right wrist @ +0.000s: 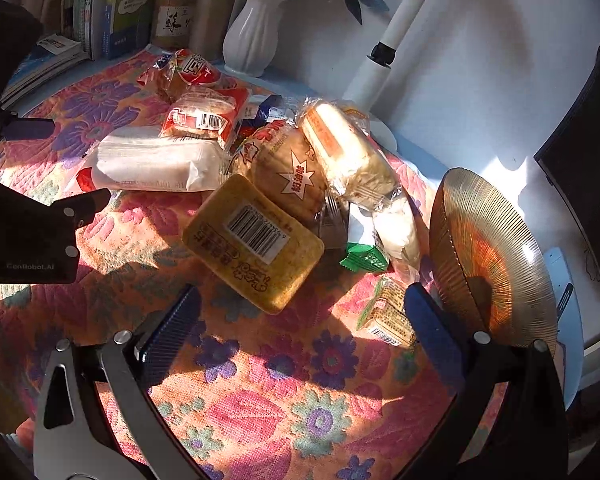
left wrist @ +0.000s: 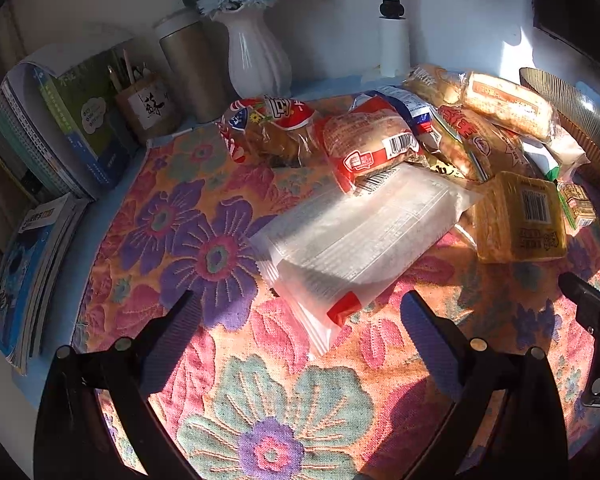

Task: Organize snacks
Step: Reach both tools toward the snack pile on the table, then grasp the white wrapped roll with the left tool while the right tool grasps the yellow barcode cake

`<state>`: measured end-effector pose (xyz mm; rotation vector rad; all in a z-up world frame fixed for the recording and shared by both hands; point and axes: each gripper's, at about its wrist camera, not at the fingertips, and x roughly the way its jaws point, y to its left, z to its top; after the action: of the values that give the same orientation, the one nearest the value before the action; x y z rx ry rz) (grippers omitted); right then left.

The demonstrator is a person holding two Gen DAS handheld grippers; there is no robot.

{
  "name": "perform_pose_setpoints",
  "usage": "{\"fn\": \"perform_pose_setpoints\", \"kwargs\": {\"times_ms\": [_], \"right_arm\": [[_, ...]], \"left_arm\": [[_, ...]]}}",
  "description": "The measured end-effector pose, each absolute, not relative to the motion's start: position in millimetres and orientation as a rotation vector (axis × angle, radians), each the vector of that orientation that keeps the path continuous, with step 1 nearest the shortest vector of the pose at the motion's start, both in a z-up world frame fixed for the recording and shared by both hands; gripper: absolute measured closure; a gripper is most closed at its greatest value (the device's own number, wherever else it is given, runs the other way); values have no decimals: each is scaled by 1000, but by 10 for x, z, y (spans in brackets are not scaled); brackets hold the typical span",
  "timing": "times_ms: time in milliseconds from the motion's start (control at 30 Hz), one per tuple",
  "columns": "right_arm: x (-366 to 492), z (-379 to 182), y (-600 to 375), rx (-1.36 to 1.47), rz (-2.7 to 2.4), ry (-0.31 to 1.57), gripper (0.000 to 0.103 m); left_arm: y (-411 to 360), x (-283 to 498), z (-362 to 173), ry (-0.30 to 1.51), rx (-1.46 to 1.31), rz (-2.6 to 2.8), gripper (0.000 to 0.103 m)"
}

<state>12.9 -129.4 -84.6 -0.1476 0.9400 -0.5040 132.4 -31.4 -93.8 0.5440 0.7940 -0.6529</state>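
Note:
Several wrapped snacks lie piled on a flowered cloth [left wrist: 204,248]. A long white packet [left wrist: 356,236] lies just ahead of my left gripper [left wrist: 300,324], which is open and empty. It also shows in the right wrist view [right wrist: 152,164]. A yellow cake pack with a barcode [right wrist: 256,240] lies just ahead of my right gripper [right wrist: 302,320], open and empty. Red-labelled bread packs [left wrist: 372,148] and a long loaf pack [right wrist: 348,152] lie behind. A small snack pack [right wrist: 388,312] sits by the right finger.
A gold ribbed bowl [right wrist: 496,256] stands at the right. A white vase [left wrist: 256,52], a metal canister [left wrist: 192,68], a pencil cup [left wrist: 148,104] and stacked books [left wrist: 52,132] line the back and left. A white lamp post [right wrist: 388,36] rises behind the snacks.

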Motion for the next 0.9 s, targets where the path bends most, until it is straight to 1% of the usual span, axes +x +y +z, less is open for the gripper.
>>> {"fn": "perform_pose_setpoints", "kwargs": {"times_ms": [567, 733, 833, 900], "right_arm": [[248, -905, -1310, -173, -567, 972, 3], [254, -903, -1331, -164, -536, 972, 3], [217, -837, -1377, -166, -481, 930, 3], [206, -797, -1426, -138, -408, 905, 3]], "left_arm": [[-319, 1429, -966, 803, 544, -683, 5], [-294, 1561, -944, 889, 514, -991, 5], [-296, 1770, -903, 892, 547, -1050, 5], [-334, 1961, -867, 938, 524, -1111, 5]]}}
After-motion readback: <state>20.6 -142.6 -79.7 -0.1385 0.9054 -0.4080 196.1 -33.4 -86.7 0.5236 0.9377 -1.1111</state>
